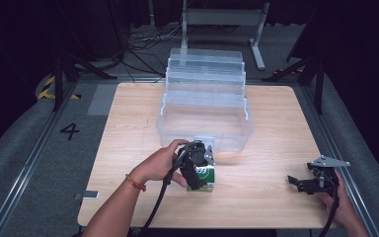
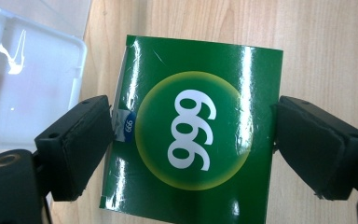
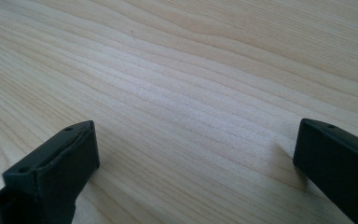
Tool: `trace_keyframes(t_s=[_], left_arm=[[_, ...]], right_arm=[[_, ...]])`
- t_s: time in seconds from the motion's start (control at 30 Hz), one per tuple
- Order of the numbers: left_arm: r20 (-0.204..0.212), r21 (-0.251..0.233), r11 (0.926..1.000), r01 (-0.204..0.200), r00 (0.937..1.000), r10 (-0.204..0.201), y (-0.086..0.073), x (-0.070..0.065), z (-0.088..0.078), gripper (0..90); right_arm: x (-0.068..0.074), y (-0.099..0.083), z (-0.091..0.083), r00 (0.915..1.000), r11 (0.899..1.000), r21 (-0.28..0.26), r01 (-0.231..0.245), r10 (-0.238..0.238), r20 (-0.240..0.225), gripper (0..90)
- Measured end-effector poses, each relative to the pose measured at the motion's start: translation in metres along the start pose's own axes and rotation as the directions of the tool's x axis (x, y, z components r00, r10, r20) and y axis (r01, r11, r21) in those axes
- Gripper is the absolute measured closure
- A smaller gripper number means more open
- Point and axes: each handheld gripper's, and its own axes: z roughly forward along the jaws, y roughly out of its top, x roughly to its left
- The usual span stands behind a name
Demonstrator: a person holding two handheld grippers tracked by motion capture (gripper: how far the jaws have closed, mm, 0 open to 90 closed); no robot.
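In the high view, the left gripper (image 1: 200, 170) sits over a green box (image 1: 206, 177) on the wooden table (image 1: 256, 192), just at six o'clock of the clear plastic bin (image 1: 205, 116), probably so the box can go straight in. The right gripper (image 1: 310, 181) idles at four o'clock, jaws spread, out of the way. In the left gripper view, the jaws bracket the box's two sides, touching or nearly so; I cannot tell if they grip. Its long axis runs twelve to six; the "999" reads sideways. In the right gripper view, the jaws gape over bare wood.
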Motion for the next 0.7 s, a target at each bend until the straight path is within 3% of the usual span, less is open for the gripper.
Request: trace_keyframes(t_s=[0.27,0.43,0.5,0.6,0.7], left_arm=[[-0.008,0.028,0.9994,-0.022,0.9997,0.022,0.0013,0.0005,0.0011,14.4],[0.010,-0.003,0.9996,-0.027,0.9996,0.027,-0.0016,0.0047,0.0028,13.8],[-0.018,0.008,0.9987,-0.051,0.9985,0.051,-0.0006,0.0059,-0.0004,14.9],[-0.043,-0.025,0.9982,-0.054,0.9977,0.053,-0.0011,0.0047,-0.0052,16.0],[-0.026,-0.001,0.9985,-0.054,0.9982,0.054,-0.0021,0.0083,-0.0013,14.7]], right_arm=[[0.0000,0.0000,0.0000,1.0000,1.000,0.000,0.001,-0.001,0.000,0.3],[0.0001,0.0000,0.0000,1.0000,1.000,0.000,0.000,0.000,0.000,0.4],[0.0001,0.0000,0.0000,1.0000,1.000,0.000,0.000,0.000,0.000,0.4],[0.0003,-0.0001,-0.0002,1.0000,1.000,0.000,-0.001,0.001,0.002,0.4],[0.0002,-0.0001,-0.0002,1.0000,1.000,0.000,-0.001,0.001,0.000,0.4]])
